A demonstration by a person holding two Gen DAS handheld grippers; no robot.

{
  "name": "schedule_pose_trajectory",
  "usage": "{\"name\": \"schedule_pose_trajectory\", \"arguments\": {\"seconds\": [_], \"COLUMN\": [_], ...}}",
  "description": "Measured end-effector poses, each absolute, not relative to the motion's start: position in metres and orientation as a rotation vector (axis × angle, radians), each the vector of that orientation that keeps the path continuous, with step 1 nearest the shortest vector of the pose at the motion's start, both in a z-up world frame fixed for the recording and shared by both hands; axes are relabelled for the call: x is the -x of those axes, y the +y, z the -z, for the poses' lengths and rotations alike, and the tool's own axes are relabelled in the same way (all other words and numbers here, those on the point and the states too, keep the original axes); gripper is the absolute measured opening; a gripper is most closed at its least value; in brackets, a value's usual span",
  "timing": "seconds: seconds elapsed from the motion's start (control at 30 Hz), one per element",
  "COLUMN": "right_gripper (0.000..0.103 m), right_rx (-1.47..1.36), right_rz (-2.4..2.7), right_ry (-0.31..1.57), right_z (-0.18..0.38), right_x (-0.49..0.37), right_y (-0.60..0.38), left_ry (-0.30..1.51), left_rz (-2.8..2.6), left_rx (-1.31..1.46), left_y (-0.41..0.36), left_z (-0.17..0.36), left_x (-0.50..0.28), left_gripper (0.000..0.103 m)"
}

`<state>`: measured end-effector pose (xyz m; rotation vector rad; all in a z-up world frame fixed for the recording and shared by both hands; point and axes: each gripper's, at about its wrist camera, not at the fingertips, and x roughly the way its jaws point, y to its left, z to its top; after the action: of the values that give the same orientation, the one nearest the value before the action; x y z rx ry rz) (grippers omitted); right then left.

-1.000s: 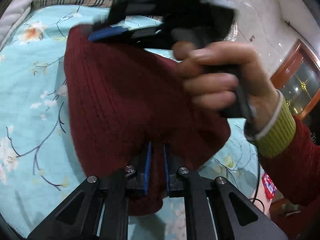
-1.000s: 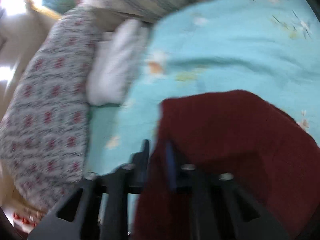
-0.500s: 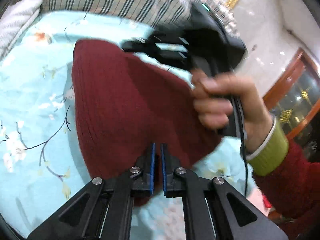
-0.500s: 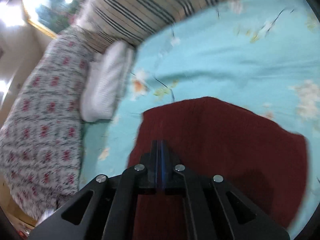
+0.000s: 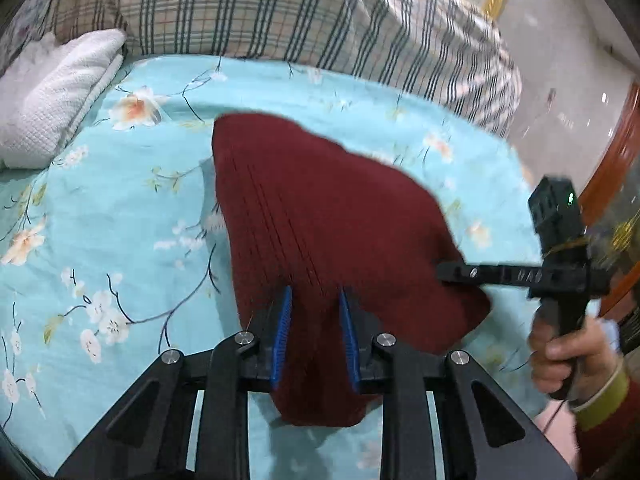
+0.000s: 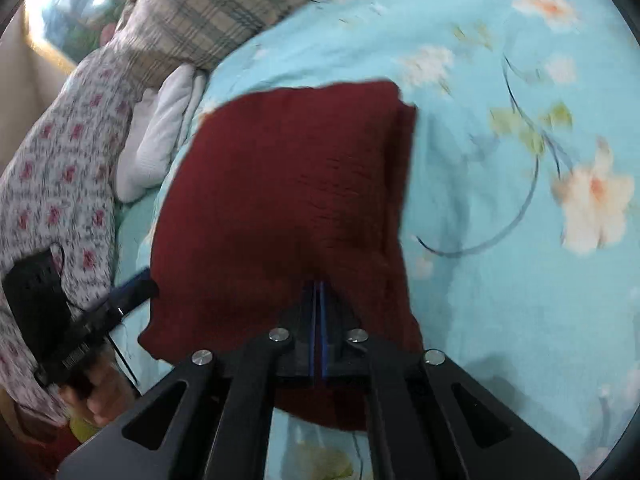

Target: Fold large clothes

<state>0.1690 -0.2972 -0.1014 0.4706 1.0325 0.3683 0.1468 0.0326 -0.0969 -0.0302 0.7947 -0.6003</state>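
Left gripper opening now, dark red sweater between its blue pads! Right gripper clamped tight on the sweater's edge. Sweater lies folded on the floral bed, plaid pillow beyond.
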Motion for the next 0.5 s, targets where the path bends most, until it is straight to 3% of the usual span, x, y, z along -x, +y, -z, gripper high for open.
{"name": "schedule_pose_trajectory", "arguments": {"seconds": [0.17,0.5], "right_gripper": [0.003,0.004], "right_rx": [-0.465,-0.407], "right_rz": [-0.381,-0.356], "right_ry": [1.003,0.86], "right_z": [0.091,0.04], "right_x": [-0.166,-0.179], "right_y": [-0.291,-0.278], "left_ry": [0.786,0.824], "left_rz": [0.559,0.543], "left_rx": [-0.076,0.024], "left_y": [0.023,0.044], "left_z": [0.103,0.093], "left_x": [-0.13,-0.127], "left_gripper": [0.032,0.033]}}
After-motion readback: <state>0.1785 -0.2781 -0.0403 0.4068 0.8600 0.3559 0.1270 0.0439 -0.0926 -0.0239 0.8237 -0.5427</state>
